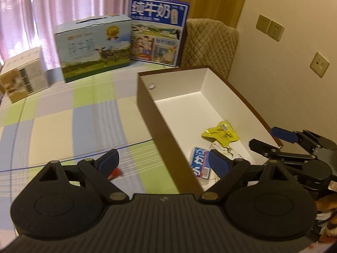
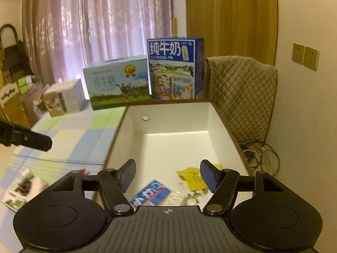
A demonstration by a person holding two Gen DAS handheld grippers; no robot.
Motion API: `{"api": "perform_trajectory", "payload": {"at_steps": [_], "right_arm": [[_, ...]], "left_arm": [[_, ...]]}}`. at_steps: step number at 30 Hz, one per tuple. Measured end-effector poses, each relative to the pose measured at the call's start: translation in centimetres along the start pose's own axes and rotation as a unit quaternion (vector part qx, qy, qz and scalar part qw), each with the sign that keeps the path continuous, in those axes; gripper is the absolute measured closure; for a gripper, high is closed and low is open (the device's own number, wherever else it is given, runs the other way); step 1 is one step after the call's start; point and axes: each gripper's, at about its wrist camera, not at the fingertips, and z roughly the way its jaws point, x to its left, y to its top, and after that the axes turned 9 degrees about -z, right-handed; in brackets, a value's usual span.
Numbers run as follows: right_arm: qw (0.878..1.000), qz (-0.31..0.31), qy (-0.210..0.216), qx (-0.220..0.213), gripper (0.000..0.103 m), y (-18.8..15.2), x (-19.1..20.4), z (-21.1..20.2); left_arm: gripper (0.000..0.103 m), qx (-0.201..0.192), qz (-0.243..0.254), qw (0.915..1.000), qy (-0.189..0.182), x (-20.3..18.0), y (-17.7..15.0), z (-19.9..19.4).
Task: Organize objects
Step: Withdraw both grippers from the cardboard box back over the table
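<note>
A brown box with a white inside (image 1: 189, 84) (image 2: 168, 126) stands on the checked tablecloth. In it lie a yellow packet (image 1: 221, 135) (image 2: 192, 178), a blue and white packet (image 1: 199, 164) (image 2: 150, 195) and a white packet with a green print (image 1: 227, 149) (image 2: 192, 196). My left gripper (image 1: 164, 160) is open and empty, over the box's left wall. My right gripper (image 2: 168, 175) is open and empty above the packets; it also shows in the left wrist view (image 1: 271, 137). A small red thing (image 1: 115, 171) lies on the cloth by the left finger. A green and white packet (image 2: 19, 191) lies left of the box.
Two milk cartons (image 1: 94, 46) (image 1: 158, 29) and a smaller white box (image 1: 23, 73) stand at the table's far side. A quilted chair back (image 2: 242, 97) is behind the box. Cables (image 2: 257, 149) lie on the floor at the right wall.
</note>
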Motion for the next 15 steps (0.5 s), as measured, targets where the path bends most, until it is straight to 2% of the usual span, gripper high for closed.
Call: {"api": "perform_trajectory", "payload": {"at_steps": [10,15], "right_arm": [[0.998,-0.004,0.062,-0.02,0.037,0.3,5.3,-2.6],[0.995,-0.011,0.099,-0.013,0.036,0.0,8.4,-2.5]], "left_arm": [[0.013,-0.029,-0.029,0.9984,0.039,5.9,-2.5,-5.9],[0.013,-0.036,-0.049,0.9951,0.079,10.3,-4.4,-9.0]]}}
